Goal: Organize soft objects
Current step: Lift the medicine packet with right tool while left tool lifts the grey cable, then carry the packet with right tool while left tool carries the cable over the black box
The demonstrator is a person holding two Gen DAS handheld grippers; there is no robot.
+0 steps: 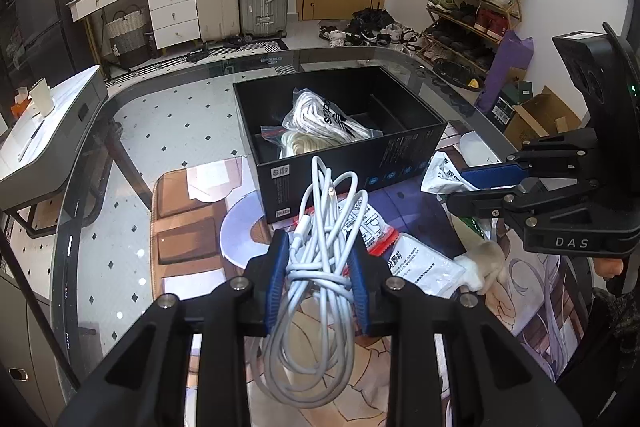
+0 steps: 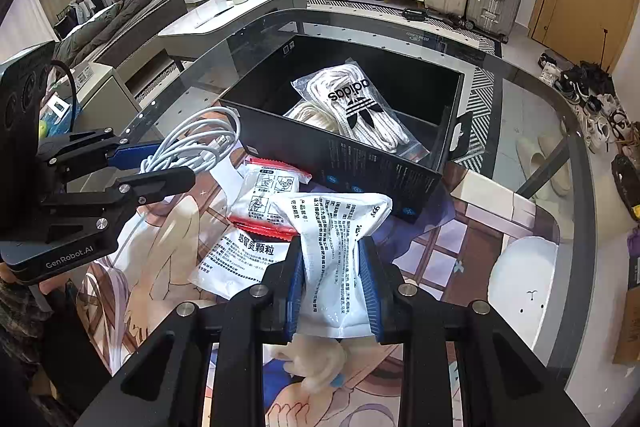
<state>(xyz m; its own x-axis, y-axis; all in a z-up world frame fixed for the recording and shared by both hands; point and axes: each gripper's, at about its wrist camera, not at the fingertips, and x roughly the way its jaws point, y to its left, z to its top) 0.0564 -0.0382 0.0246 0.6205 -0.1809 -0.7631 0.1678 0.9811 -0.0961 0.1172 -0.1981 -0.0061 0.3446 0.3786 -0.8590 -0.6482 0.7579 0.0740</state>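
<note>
The bundled white charging cable [image 1: 320, 259] hangs pinched at its waist between the blue pads of the left gripper [image 1: 318, 279], loops spilling above and below the grip, clear of the printed mat [image 1: 192, 227]. The right gripper [image 2: 334, 287] is clamped on a white medicine sachet [image 2: 332, 247], squeezed narrow in the middle so its top fans out above the pads. Both loads sit just short of the black cardboard box [image 1: 416, 143], whose near compartment already holds a bagged pair of white Adidas shoelaces [image 2: 356, 111]; a divider marks off a narrower section at one end.

The step in hand looks like carrying both soft items over the box's near wall. To do it well, I would lift the cable high enough that its lowest loop clears the rim, since the dangling coil could snag and drag the light box. The sachet is limp and would fold, so bring it well over the opening before letting go. Releasing one at a time keeps the tools from crowding each other above the box.

Both grippers tilt steeply down and forward towards the box, side by side, the left one seen from the right wrist view with the cable jutting out ahead. On the mat remain a red-edged sachet [image 2: 266, 195] and another white sachet [image 2: 236, 263], lying overlapped just beside the box.
</note>
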